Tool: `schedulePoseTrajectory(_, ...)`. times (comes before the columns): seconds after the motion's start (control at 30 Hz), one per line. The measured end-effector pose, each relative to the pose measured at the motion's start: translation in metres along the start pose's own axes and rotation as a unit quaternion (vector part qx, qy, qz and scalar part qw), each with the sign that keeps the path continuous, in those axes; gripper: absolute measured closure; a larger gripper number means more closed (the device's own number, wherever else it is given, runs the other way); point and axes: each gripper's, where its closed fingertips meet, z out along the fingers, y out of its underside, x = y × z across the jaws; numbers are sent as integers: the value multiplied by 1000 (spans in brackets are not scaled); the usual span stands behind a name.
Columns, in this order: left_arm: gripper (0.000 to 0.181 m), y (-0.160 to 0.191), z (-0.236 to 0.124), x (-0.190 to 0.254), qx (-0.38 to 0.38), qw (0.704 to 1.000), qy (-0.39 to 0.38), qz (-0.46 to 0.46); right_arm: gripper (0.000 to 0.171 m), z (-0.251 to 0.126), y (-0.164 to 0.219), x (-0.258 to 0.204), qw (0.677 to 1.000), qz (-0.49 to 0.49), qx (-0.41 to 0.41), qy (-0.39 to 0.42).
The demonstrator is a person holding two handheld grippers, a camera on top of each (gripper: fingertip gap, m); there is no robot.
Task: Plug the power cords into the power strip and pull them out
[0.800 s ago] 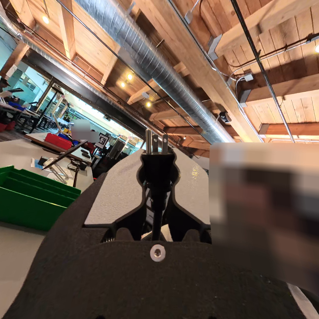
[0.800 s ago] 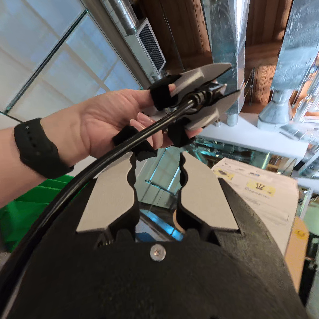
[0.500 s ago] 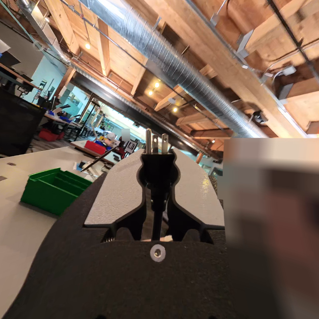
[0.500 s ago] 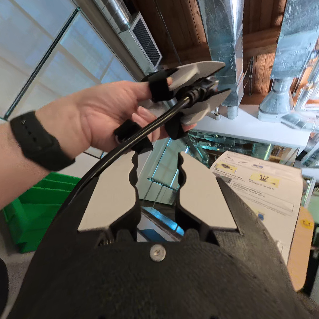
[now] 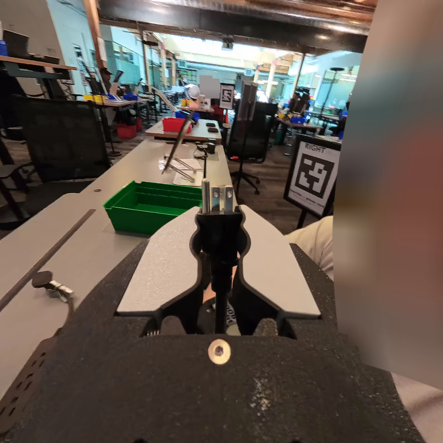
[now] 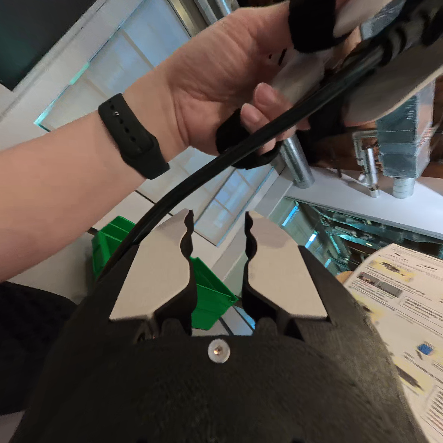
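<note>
The left tongs [image 5: 219,230] are clenched on a black plug [image 5: 219,236], gripping its ribbed body between the two grey fingers [image 5: 165,266]; its three metal prongs [image 5: 217,199] stick out forward past the fingertips and its black cord [image 6: 215,158] runs back between the fingers. The plug is held in the air above the grey desk [image 5: 72,242], in line with a green bin [image 5: 148,208] that sits on the desk farther off. On the desk at the left lies a second plug [image 5: 51,284], its prongs pointing right. At the bottom left corner a dark strip with rows of slots [image 5: 21,383] shows only partly and is blurred, so what it is cannot be told for sure. A stand with a black-and-white marker sign [image 5: 312,177] stands off the desk to the right. The right tongs [image 6: 218,237] are released, fingers apart with nothing between them. In the right wrist view a hand [image 6: 215,79] with a black wristband [image 6: 133,136] holds the left tongs at the top right, and the cord arcs down from there past the left finger of the right tongs. A printed sheet [image 6: 393,299] lies at the right.
</note>
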Motion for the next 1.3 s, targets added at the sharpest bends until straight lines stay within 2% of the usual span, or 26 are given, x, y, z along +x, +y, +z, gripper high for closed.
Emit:
schedulePoseTrajectory(0.1, 156, 5, 10, 19, -18, 999, 32, 5, 131, 3, 6, -13, 999, 3, -11, -40)
schedulePoseTrajectory(0.23, 156, 17, 19, 11, -54, 998, -10, 31, 135, 1, 1, -28, 997, -11, 4, -79)
schedulePoseTrajectory(0.33, 156, 11, 7, 4, -41, 999, -11, 8, 143, -6, -17, -38, 992, -26, 47, -118)
schedulePoseTrajectory(0.4, 156, 4, -9, -10, -19, 999, -34, -3, 143, -9, -29, -30, 991, -21, 68, -109)
schedulePoseTrajectory(0.53, 156, -14, -42, -42, 59, 995, -55, -59, 140, -10, -53, -4, 986, 87, 108, -97)
schedulePoseTrajectory(0.6, 156, -15, -51, -64, 88, 990, -80, -82, 132, -7, -69, 3, 969, 173, 126, -121)
schedulePoseTrajectory(0.63, 156, -15, -51, -68, 96, 988, -65, -104, 124, -3, -70, 6, 968, 187, 113, -120)
schedulePoseTrajectory(0.7, 156, -15, -47, -60, 102, 985, -2, -142, 125, -1, -63, 26, 989, 115, 90, -39)
schedulePoseTrajectory(0.77, 157, -12, -40, -55, 85, 988, -5, -127, 135, -14, -65, 49, 993, 12, 117, 34)
schedulePoseTrajectory(0.83, 157, -11, -33, -44, 62, 994, -18, -89, 136, -17, -49, 67, 994, -51, 76, 57)
schedulePoseTrajectory(0.93, 156, -12, -19, -10, 47, 997, 20, -64, 129, -17, -15, 83, 995, -75, 13, 64)
schedulePoseTrajectory(1.03, 156, -13, -4, 14, 41, 998, 32, -23, 122, -11, 8, 55, 999, -51, -12, 0)
schedulePoseTrajectory(1.13, 156, -15, 2, 14, 49, 999, 21, 11, 118, -5, 3, 0, 995, -47, 9, -84)
schedulePoseTrajectory(1.2, 156, -16, -2, 0, 61, 998, 14, -13, 119, -4, -12, -24, 993, -28, 43, -110)
schedulePoseTrajectory(1.3, 156, -19, -14, -22, 96, 991, 38, -84, 118, -5, -34, -25, 991, 22, 84, -104)
